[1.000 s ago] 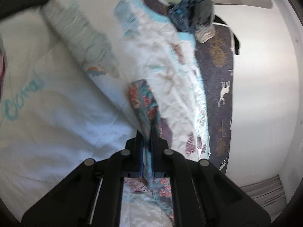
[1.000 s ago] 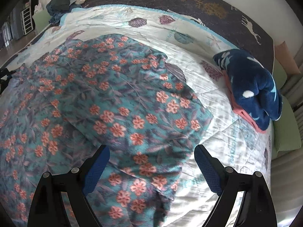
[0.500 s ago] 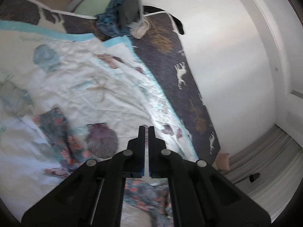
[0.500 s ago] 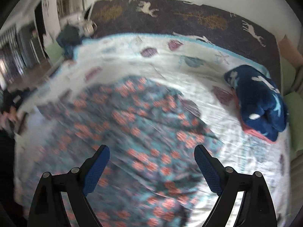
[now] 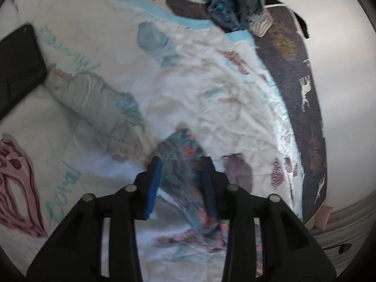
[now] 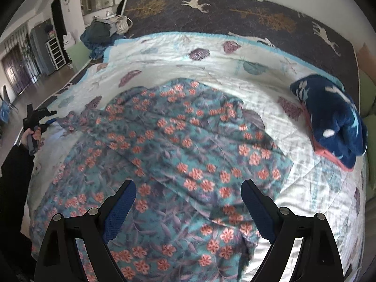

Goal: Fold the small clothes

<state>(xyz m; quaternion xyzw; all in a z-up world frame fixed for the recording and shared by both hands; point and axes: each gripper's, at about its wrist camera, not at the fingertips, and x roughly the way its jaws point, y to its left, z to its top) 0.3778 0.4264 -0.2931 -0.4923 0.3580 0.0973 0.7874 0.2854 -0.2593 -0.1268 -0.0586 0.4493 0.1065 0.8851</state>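
A teal garment with orange flowers (image 6: 178, 155) lies spread and partly folded on the white quilt (image 6: 235, 75). My right gripper (image 6: 188, 202) is open and empty, hovering over the garment's near part. My left gripper (image 5: 181, 176) is open with a corner of the floral garment (image 5: 185, 155) lying between its blue pads, not clamped. In the right wrist view the left gripper (image 6: 37, 119) shows at the far left edge of the garment, held in a hand.
A folded navy and coral stack (image 6: 333, 122) sits on the quilt at right. A dark deer-print blanket (image 6: 235, 9) runs along the wall. A heap of blue clothes (image 5: 237, 7) lies at the bed's far corner. A black object (image 5: 16, 70) is at left.
My left gripper held the floral garment's corner shut a second ago, swung aside while shut, and now stands open over that corner. My right gripper stayed open and lifted slightly back.
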